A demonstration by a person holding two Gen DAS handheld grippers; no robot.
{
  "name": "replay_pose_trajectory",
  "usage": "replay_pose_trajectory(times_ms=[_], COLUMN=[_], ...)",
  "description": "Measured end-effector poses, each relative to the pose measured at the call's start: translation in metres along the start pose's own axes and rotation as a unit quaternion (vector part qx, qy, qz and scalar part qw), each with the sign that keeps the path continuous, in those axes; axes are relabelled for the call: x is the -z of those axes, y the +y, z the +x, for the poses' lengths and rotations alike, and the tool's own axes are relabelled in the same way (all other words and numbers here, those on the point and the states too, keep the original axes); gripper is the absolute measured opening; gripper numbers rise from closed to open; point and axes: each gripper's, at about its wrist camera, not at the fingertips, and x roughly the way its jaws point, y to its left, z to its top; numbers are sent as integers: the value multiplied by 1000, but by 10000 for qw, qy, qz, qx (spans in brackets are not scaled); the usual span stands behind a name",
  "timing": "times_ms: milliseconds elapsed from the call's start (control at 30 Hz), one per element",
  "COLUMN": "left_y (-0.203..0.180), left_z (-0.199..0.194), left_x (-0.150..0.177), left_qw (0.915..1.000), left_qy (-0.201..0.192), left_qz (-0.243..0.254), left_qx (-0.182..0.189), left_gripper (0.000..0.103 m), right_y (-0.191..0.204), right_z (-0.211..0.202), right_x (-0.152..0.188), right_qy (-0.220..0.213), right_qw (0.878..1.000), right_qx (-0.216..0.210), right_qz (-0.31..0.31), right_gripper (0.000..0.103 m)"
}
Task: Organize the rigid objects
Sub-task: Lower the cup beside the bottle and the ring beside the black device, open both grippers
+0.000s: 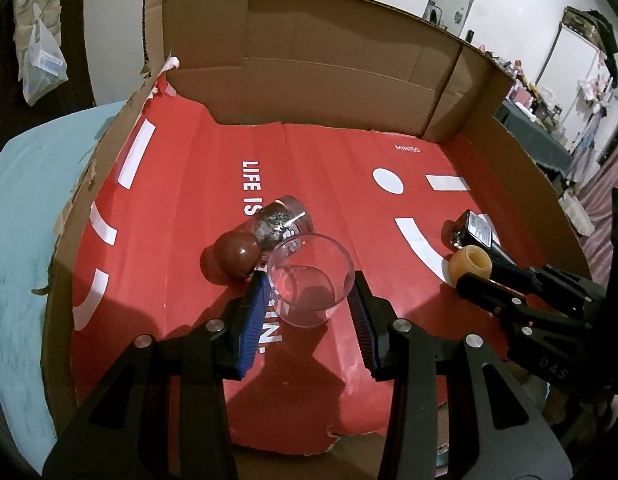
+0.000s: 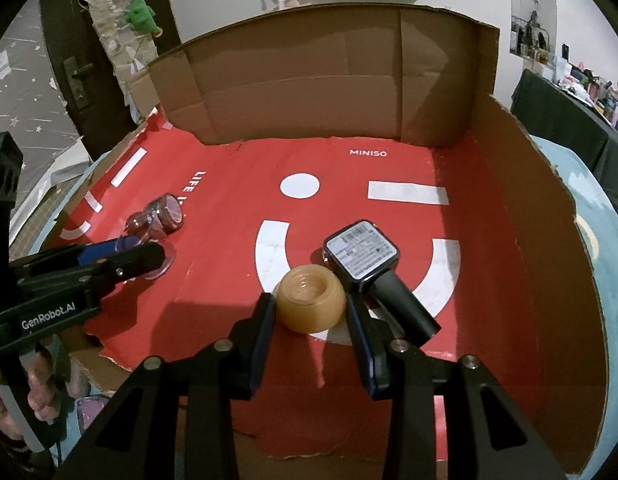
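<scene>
Item 1 – pepper grinder [image 1: 265, 240]: lies on its side on the red sheet [image 1: 329, 168], just ahead-left of the left claw [image 1: 309, 292]. Brown knob, clear body w/ dark contents. Judged rigid, mod. heavy, apt to roll; take across the body, not the round knob.

Item 2 – clear glass [image 1: 311, 280]: tilted, between the left claw's spread fingers; whether the pads touch it, cannot tell. Judged fragile, slick, light; grip low on the wall, gently. Rim appears to touch the grinder. Walls hard to trace, being see-through.

Item 3 – amber cup [image 2: 311, 304]: squat, hollow, mouth up, between the right claw's [image 2: 311, 316] open fingers, contact unclear. Judged stiff, light; sides bulge, so hold at the widest part.

Item 4 – black device [image 2: 361, 256]: square labelled head, dark handle, just right of the cup, handle partly behind the right finger. Kind unclear; label print too small to read.

Cardboard box [image 2: 309, 80]: near edge cut off by both claws.
</scene>
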Motion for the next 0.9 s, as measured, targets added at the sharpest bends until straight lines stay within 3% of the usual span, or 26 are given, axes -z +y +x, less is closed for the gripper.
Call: replay_pose_trajectory(times_ms=[900], left_y=[1], left_z=[2], left_x=[0], left_qw=[10000], left_qy=[49], left_qz=[-28], left_qx=[-19], left_gripper=[41], right_y=[0], right_z=[0], right_x=[0], right_qy=[-1], right_qw=[10000], right_qx=[19], right_qz=[-24], right_gripper=[40])
